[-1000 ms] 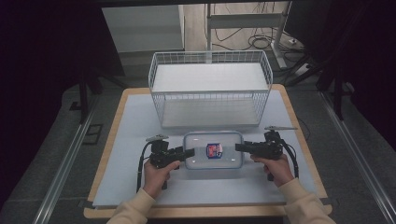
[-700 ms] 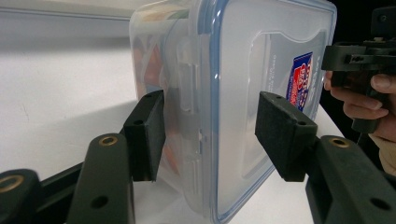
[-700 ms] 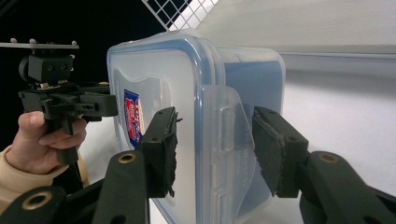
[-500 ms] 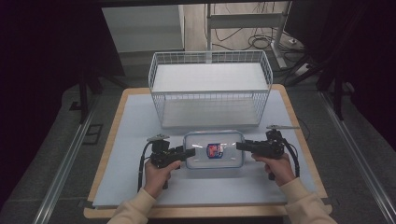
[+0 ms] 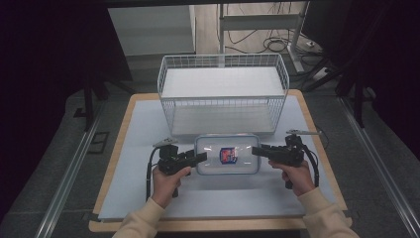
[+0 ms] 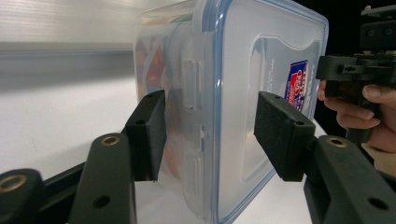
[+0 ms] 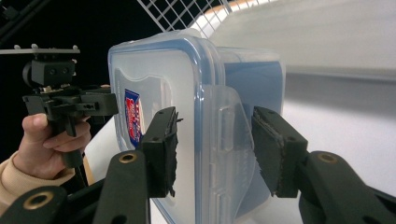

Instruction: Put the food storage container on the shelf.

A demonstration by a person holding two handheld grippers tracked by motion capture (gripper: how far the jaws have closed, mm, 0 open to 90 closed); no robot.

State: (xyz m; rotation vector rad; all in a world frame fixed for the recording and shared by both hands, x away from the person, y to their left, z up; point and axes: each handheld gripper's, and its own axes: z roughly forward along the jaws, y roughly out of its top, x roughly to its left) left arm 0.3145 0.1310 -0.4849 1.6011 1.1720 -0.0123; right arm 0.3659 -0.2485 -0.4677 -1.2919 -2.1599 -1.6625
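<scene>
A clear plastic container (image 5: 228, 154) with a blue-rimmed lid and a red-and-blue label lies flat on the white mat, just in front of the wire basket. My left gripper (image 5: 203, 158) is shut on its left end. In the left gripper view the pads (image 6: 152, 133) clamp the body and the lid of the container (image 6: 224, 93), and the jaws have just closed a little further on it. My right gripper (image 5: 255, 149) is shut on the right end. There its pads (image 7: 163, 149) sit either side of the latch flap of the container (image 7: 187, 93).
A white wire basket (image 5: 223, 106) stands on the mat directly behind the container. The wooden table edge (image 5: 111, 168) frames the mat. Dark floor, rails and cables surround the table. The person's hands hold both grippers near the front edge.
</scene>
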